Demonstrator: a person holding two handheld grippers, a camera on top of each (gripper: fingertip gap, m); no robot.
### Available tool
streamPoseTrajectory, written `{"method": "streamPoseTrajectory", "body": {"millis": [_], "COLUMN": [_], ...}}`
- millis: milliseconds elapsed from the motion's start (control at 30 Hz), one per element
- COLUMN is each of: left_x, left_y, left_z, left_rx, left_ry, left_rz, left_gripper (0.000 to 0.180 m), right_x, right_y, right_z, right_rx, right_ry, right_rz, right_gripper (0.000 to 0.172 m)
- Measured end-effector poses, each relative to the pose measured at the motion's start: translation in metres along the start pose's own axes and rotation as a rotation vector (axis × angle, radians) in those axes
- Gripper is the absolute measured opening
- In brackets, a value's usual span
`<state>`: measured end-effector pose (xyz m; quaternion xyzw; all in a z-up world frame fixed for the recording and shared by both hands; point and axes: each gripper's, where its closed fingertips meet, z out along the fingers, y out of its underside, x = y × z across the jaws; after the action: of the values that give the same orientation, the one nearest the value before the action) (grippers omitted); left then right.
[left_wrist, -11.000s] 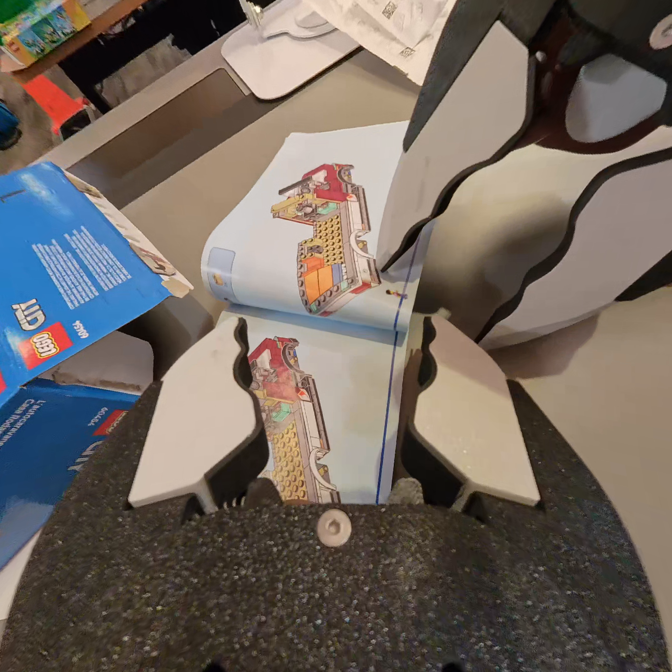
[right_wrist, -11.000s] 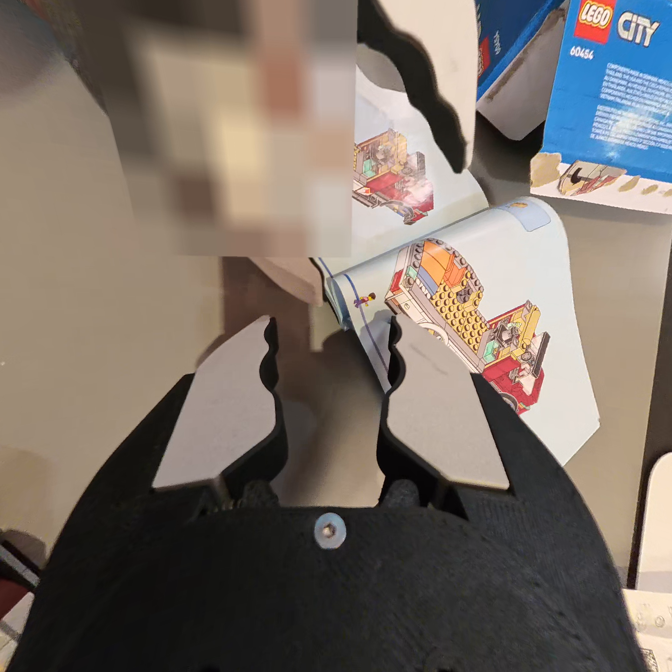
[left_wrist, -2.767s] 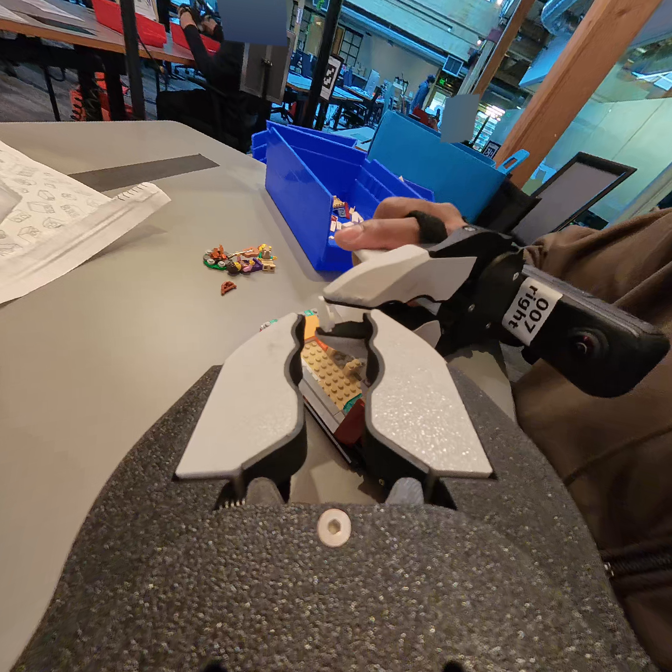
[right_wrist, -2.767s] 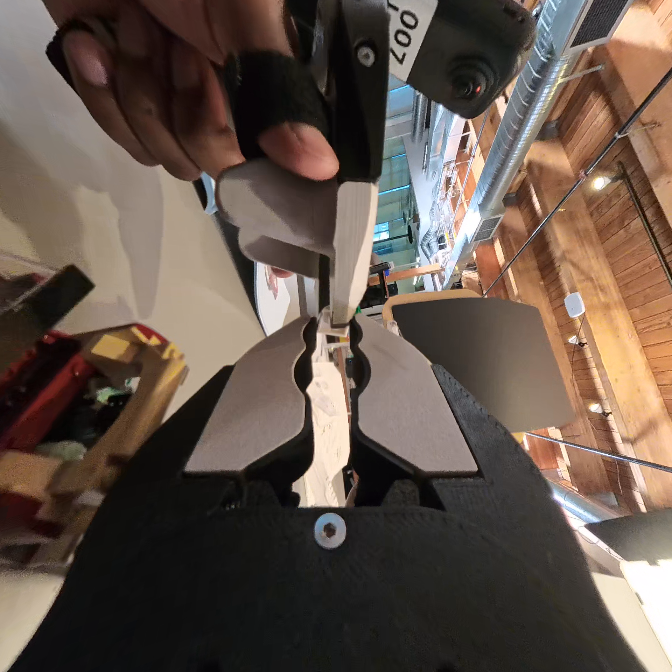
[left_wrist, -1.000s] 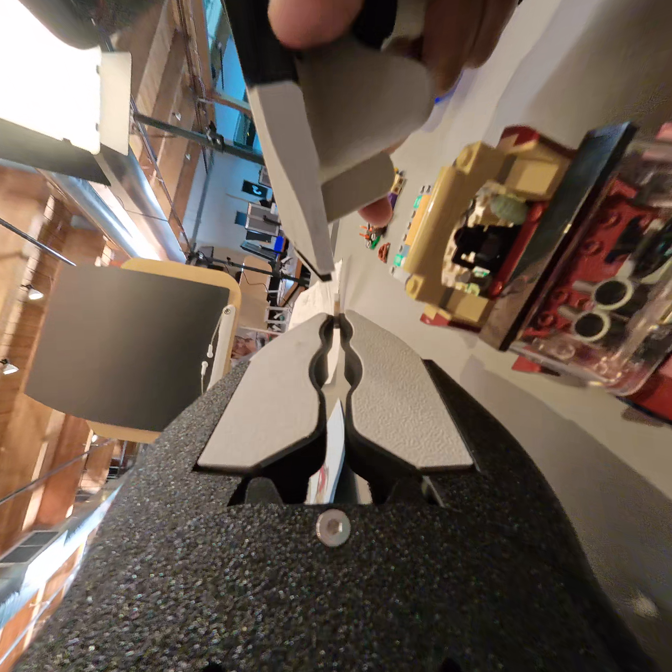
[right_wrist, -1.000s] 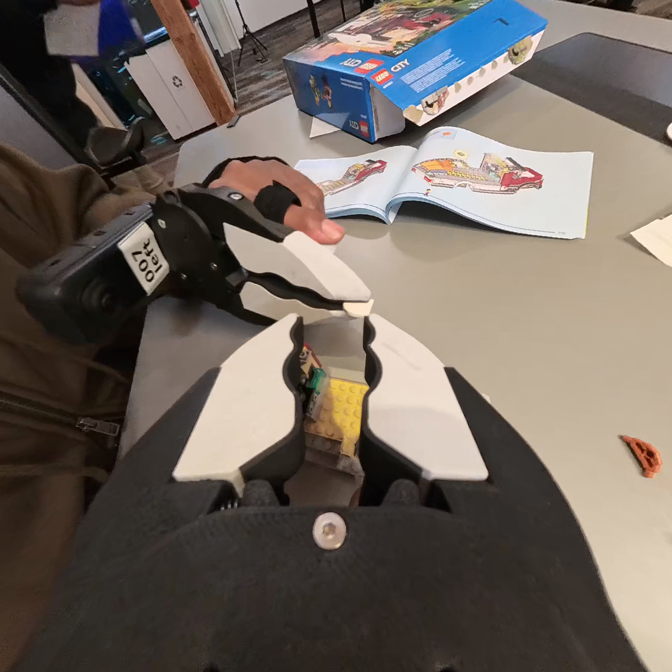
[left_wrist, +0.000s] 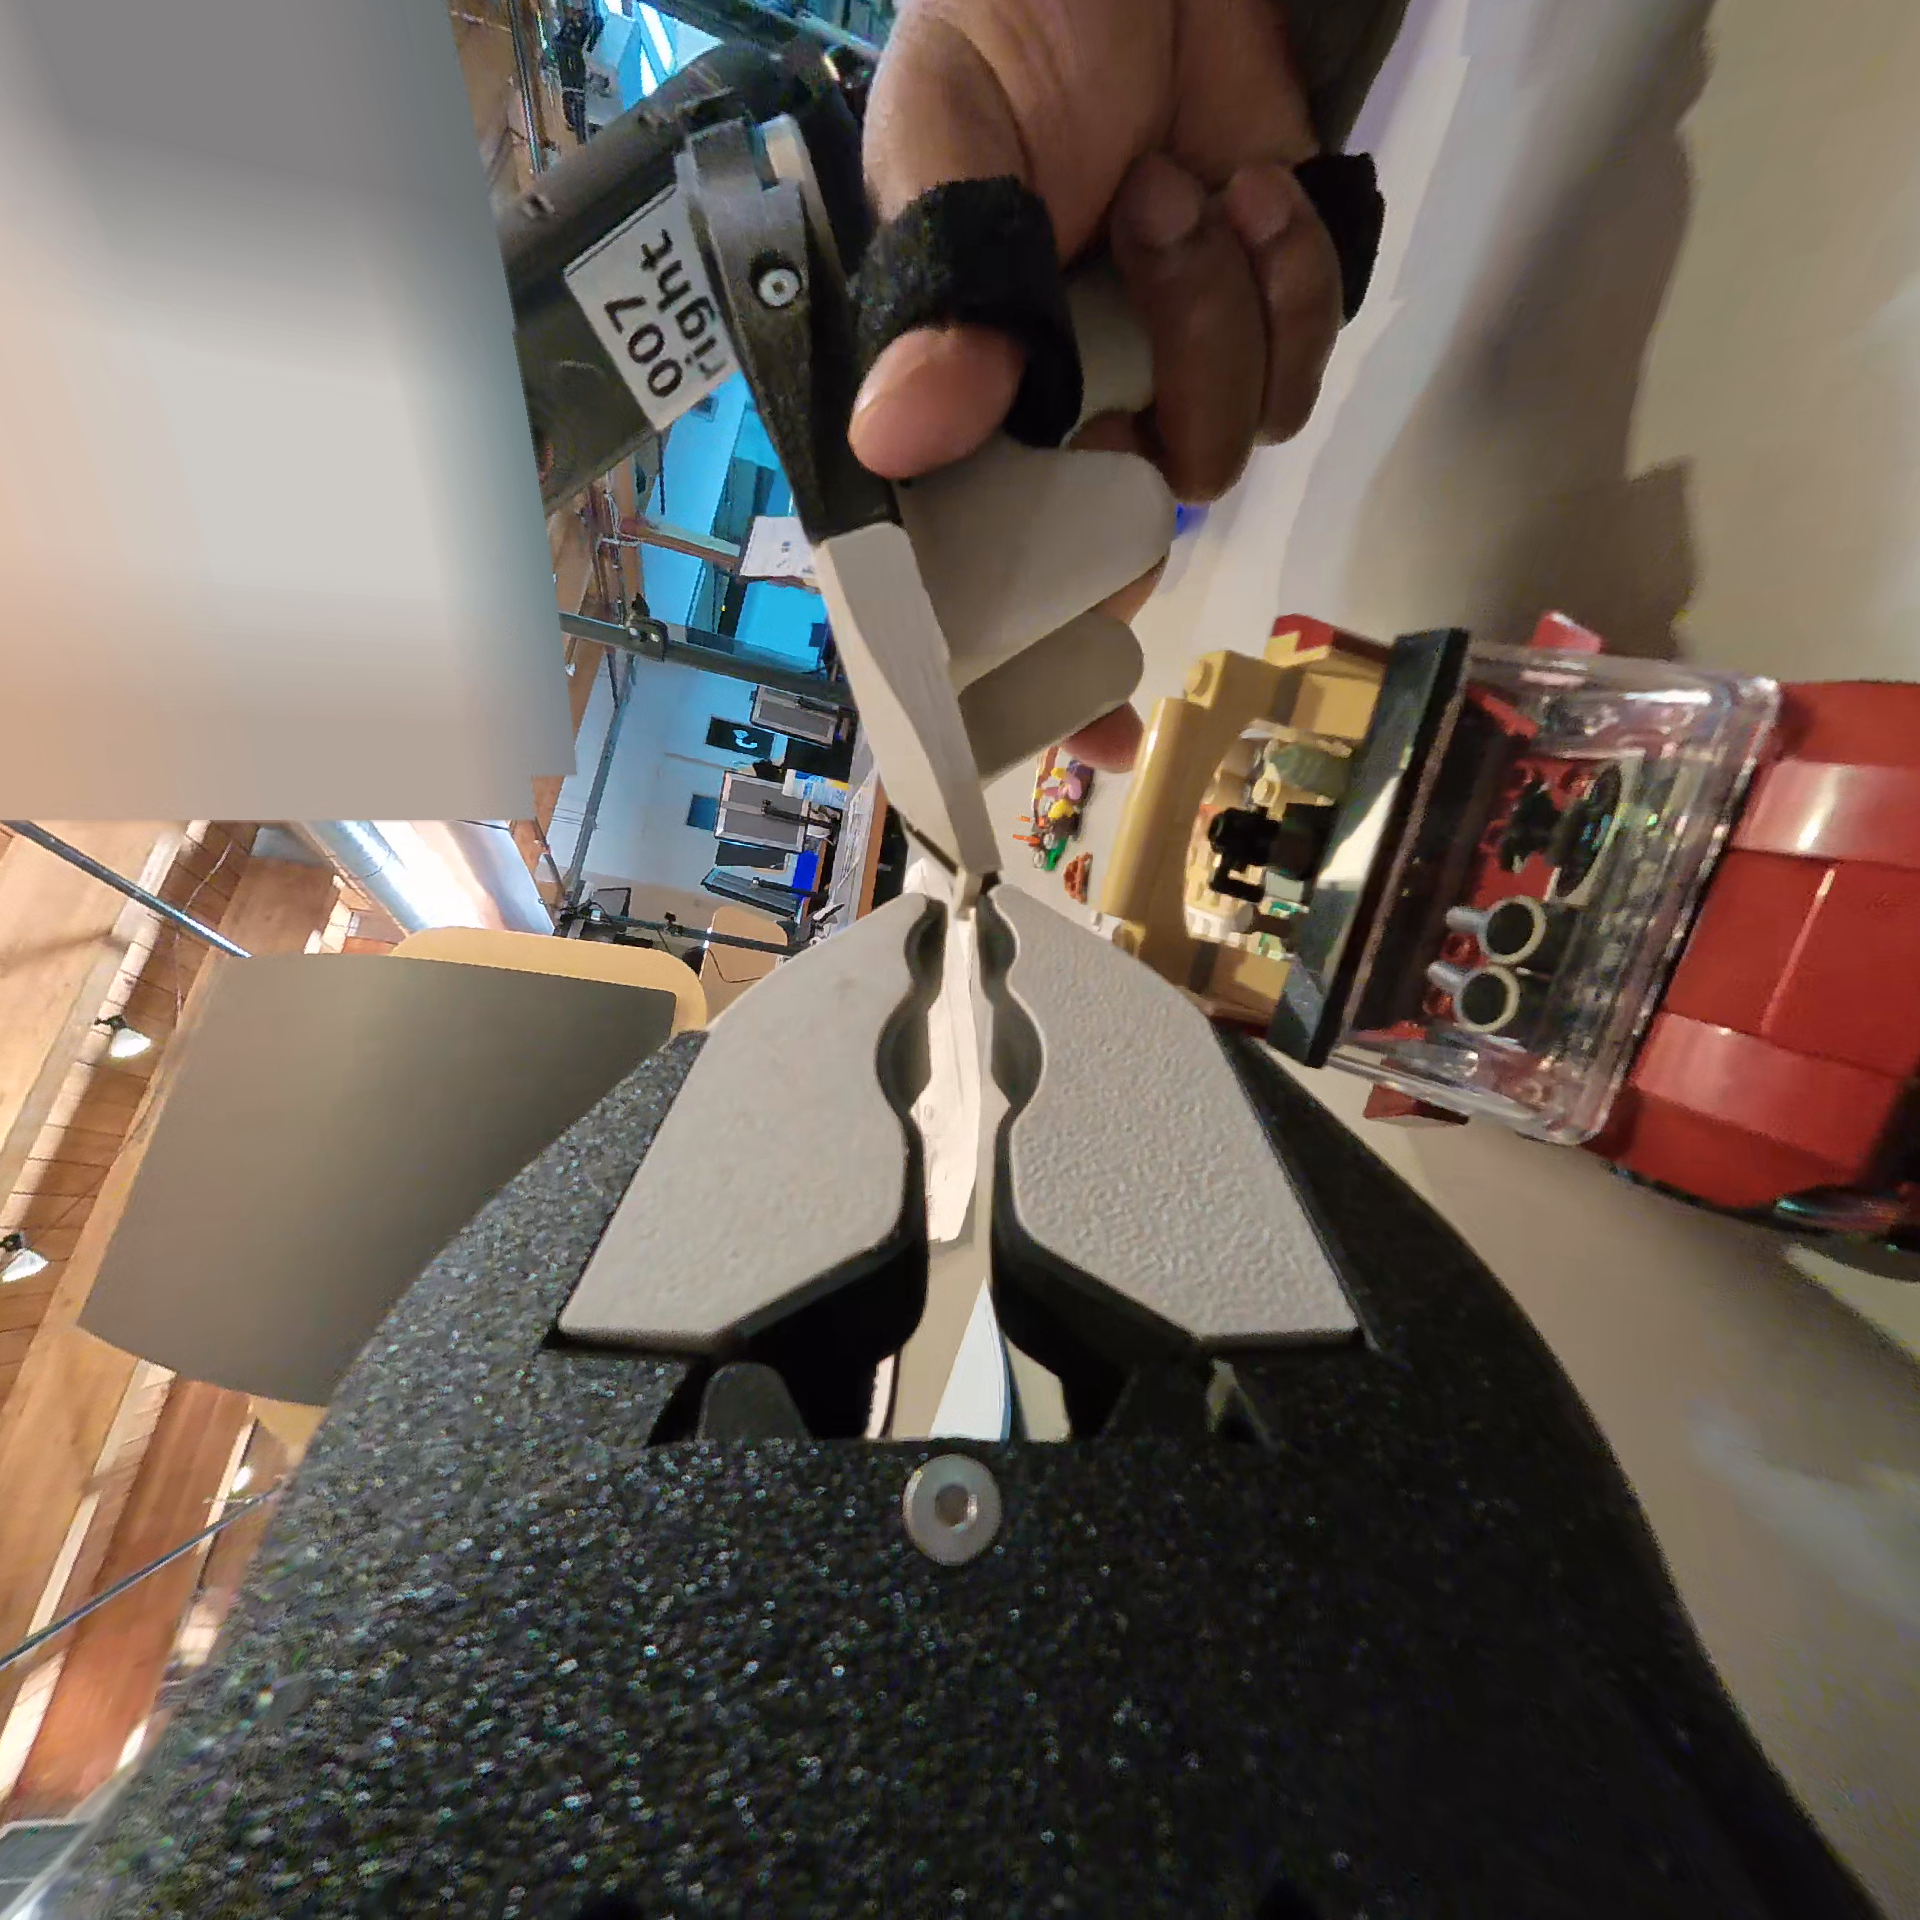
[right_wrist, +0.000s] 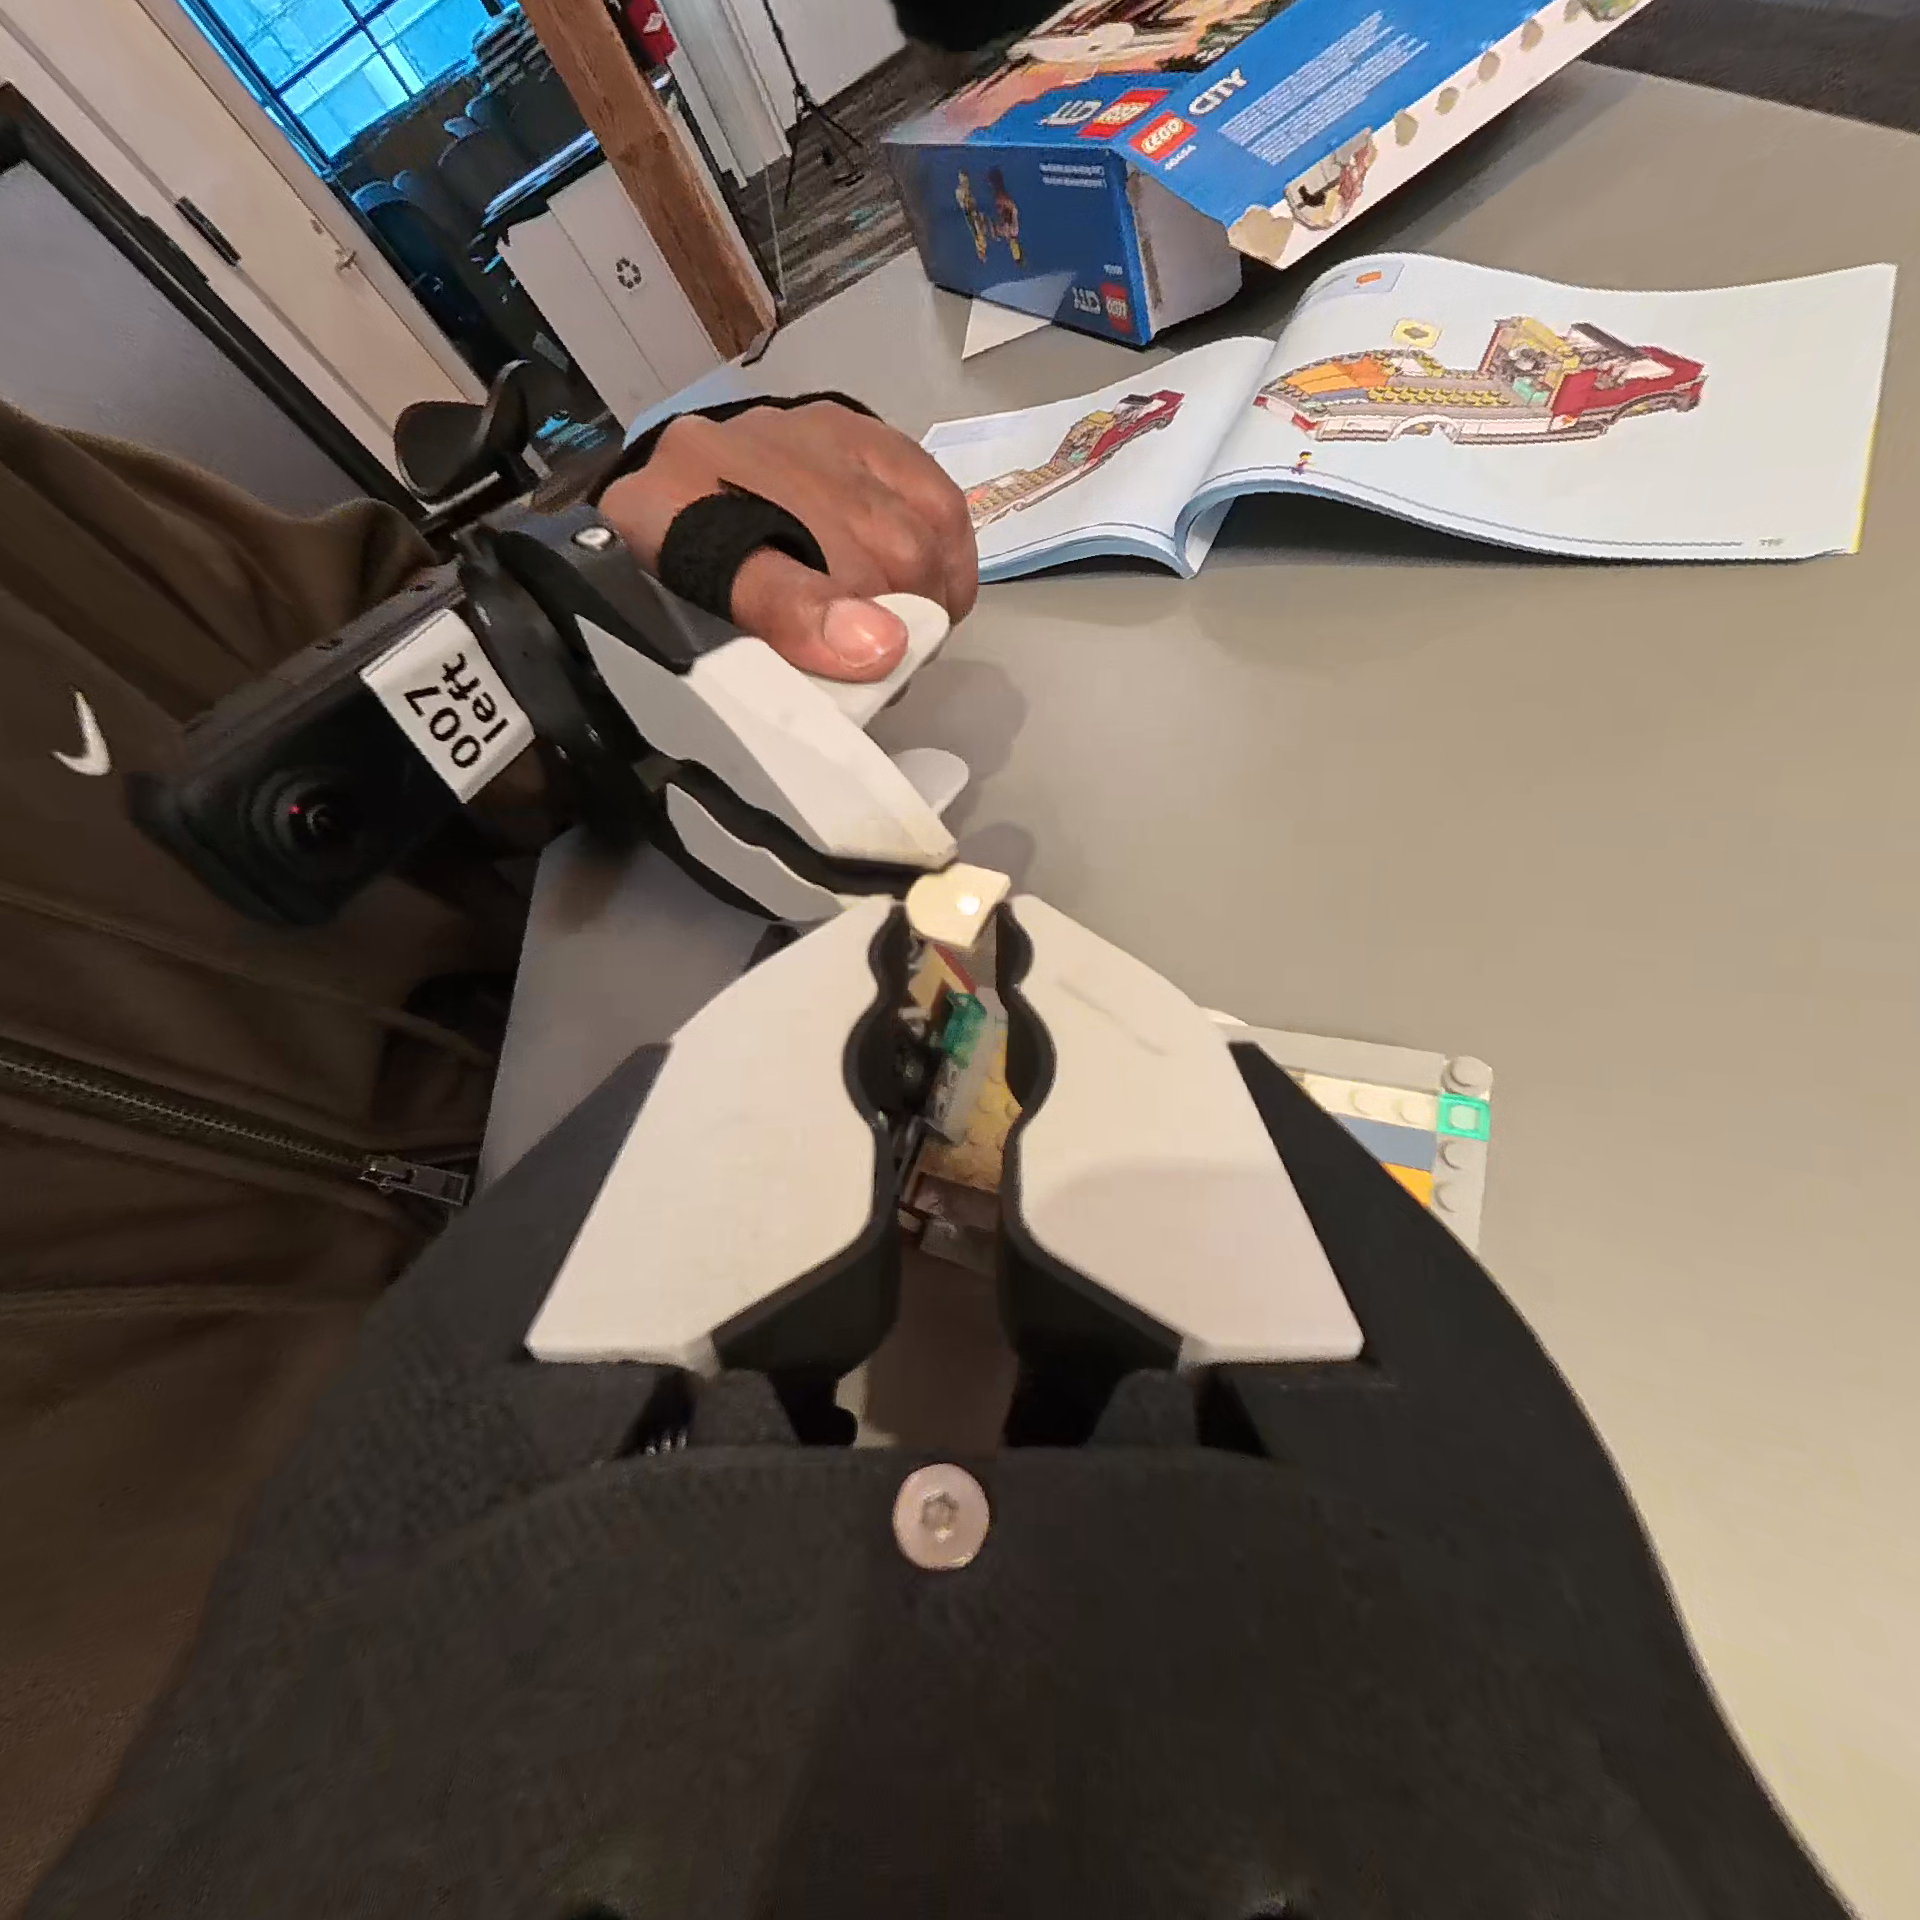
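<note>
Your right gripper (right_wrist: 954, 920) is clenched on a small cream flat plastic tile (right_wrist: 961, 902), held above the red-and-tan brick-built vehicle (left_wrist: 1558, 883) on the grey table (right_wrist: 1455, 831). At ten o'clock your left gripper (right_wrist: 935, 857) meets the tile's edge, its fingers a narrow slit apart and not pressing. A second ago the left pinched the tile and the right stood wider. Farther off, at one o'clock, the open pale-blue paper booklet (right_wrist: 1558, 416) and blue cardboard box (right_wrist: 1039, 229) lie unmoved.
</note>
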<state>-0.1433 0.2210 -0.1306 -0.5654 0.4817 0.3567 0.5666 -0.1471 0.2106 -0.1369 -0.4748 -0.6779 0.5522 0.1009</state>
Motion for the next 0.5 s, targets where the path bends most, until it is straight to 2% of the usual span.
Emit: {"method": "streamPoseTrajectory", "body": {"millis": [100, 167, 300, 500], "left_x": [-0.005, -0.011, -0.011, -0.006], "left_y": [0.002, 0.008, 0.023, 0.036], "left_z": [-0.001, -0.002, -0.001, -0.001], "left_rx": [0.007, 0.02, 0.026, -0.002], "left_ry": [-0.016, -0.017, 0.056, 0.164], "left_rz": [-0.072, -0.192, -0.462, -0.721], "left_gripper": [0.013, 0.015, 0.015, 0.016], "right_x": [0.008, 0.017, 0.031, 0.038], "right_y": [-0.001, -0.003, -0.004, 0.008], "right_z": [-0.008, -0.017, -0.033, -0.034], "right_rx": [0.017, 0.038, 0.064, 0.022], "right_ry": [0.033, 0.076, 0.143, 0.195], "right_rz": [0.005, 0.005, 0.004, -0.036], "right_gripper": [0.016, 0.016, 0.016, 0.016]}}
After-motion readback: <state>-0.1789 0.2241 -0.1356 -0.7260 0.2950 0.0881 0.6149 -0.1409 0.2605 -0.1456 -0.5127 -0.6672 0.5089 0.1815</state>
